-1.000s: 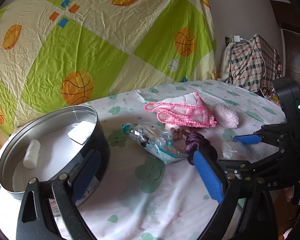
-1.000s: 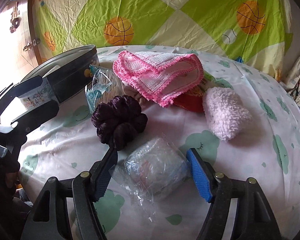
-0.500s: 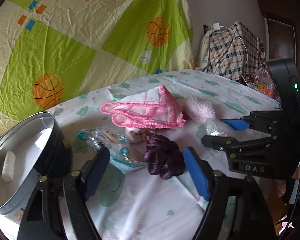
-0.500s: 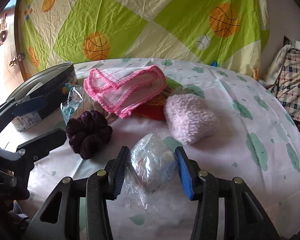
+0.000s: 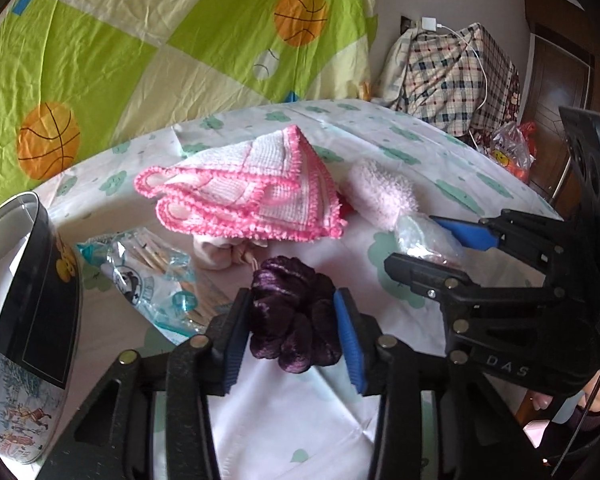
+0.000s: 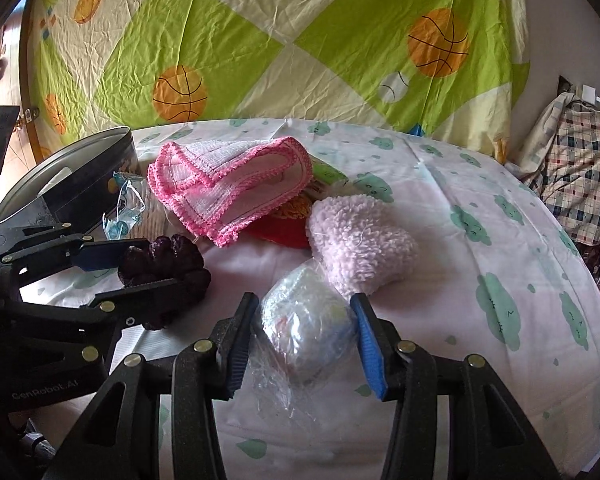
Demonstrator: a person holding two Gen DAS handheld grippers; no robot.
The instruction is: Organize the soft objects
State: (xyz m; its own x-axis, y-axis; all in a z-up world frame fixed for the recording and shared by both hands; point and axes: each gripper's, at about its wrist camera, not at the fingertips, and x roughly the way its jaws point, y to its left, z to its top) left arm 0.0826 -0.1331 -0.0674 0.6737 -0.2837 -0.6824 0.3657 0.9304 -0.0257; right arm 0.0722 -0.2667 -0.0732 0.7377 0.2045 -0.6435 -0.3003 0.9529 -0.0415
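Observation:
My left gripper (image 5: 290, 320) is shut on a dark purple scrunchie (image 5: 296, 312) lying on the cloud-print sheet; it also shows in the right wrist view (image 6: 164, 268). My right gripper (image 6: 304, 332) is shut on a clear plastic-wrapped bundle (image 6: 308, 328), also seen in the left wrist view (image 5: 424, 236). A pink-edged white cloth (image 5: 248, 196) (image 6: 228, 184) and a fluffy pale pink piece (image 5: 380, 196) (image 6: 360, 248) lie just beyond. A round metal tin (image 5: 32, 304) (image 6: 60, 184) stands at the left.
A packet of wooden sticks (image 5: 152, 276) lies between the tin and the scrunchie. A red item (image 6: 284, 228) is under the pink cloth. A basketball-print sheet (image 6: 260, 40) hangs behind. A plaid-covered pile (image 5: 452, 76) stands at the right beyond the table edge.
My left gripper moved forward and closed on the purple scrunchie. My right gripper stayed closed around the plastic-wrapped bundle, which now sits closer to the fluffy pink piece.

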